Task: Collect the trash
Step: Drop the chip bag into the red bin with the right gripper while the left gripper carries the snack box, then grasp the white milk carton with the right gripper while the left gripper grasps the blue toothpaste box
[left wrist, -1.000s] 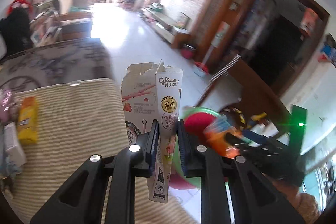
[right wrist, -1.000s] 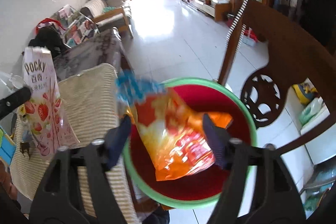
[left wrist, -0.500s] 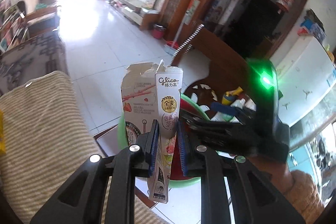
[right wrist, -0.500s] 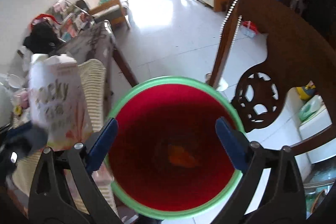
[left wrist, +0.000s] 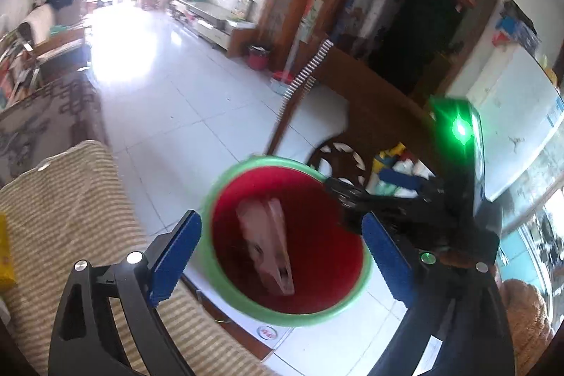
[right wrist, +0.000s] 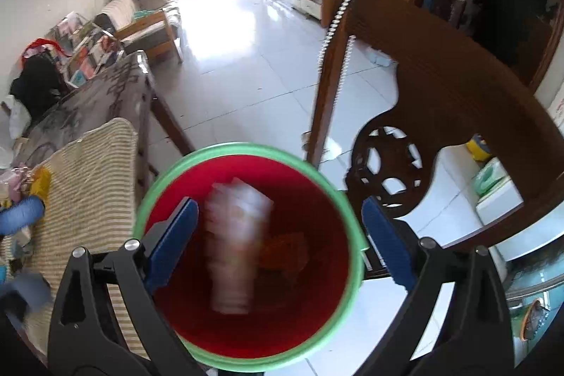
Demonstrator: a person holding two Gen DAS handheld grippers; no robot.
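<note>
A red bin with a green rim (left wrist: 225, 178) (right wrist: 246, 148) stands on the floor beside the table. The white and pink Pocky box (left wrist: 268, 245) is inside it, blurred in the right wrist view (right wrist: 234, 245). An orange snack bag (right wrist: 285, 252) lies at the bin's bottom. My left gripper (left wrist: 282, 252) is open and empty above the bin. My right gripper (right wrist: 278, 242) is open and empty above the bin too; it shows in the left wrist view (left wrist: 380, 199) at the bin's right.
A table with a striped cloth (left wrist: 70, 217) (right wrist: 88, 185) is to the left, with a yellow packet (left wrist: 5, 252) and other small items (right wrist: 21, 185) on it. A dark wooden chair (right wrist: 440, 87) stands right behind the bin. White tiled floor (right wrist: 246, 59) lies beyond.
My left gripper has opened and the Pocky box has dropped into the bin. The right gripper stays open over the bin, where the orange bag fell earlier.
</note>
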